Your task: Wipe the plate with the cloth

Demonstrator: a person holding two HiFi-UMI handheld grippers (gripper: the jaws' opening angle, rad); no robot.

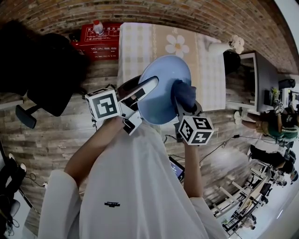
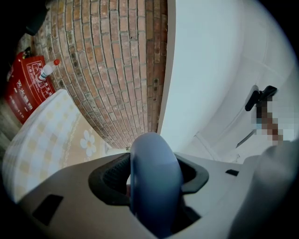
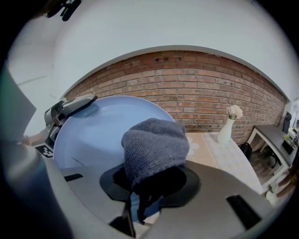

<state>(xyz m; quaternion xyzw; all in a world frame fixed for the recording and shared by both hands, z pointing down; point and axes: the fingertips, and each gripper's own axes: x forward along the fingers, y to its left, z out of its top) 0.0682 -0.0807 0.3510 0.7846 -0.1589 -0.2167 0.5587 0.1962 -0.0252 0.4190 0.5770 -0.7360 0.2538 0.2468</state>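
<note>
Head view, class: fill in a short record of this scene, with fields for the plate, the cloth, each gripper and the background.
plate: light blue, held up in the air by its rim
cloth: dark grey-blue, bunched, over the plate's face
left gripper: shut on the plate's rim
right gripper: shut on the cloth
background: table with a flowered covering, brick wall

The plate (image 1: 163,100) looks smooth with a soft sheen, the cloth (image 3: 156,144) is nubby matt knit, and the brick wall (image 3: 201,98) looks rough.
</note>
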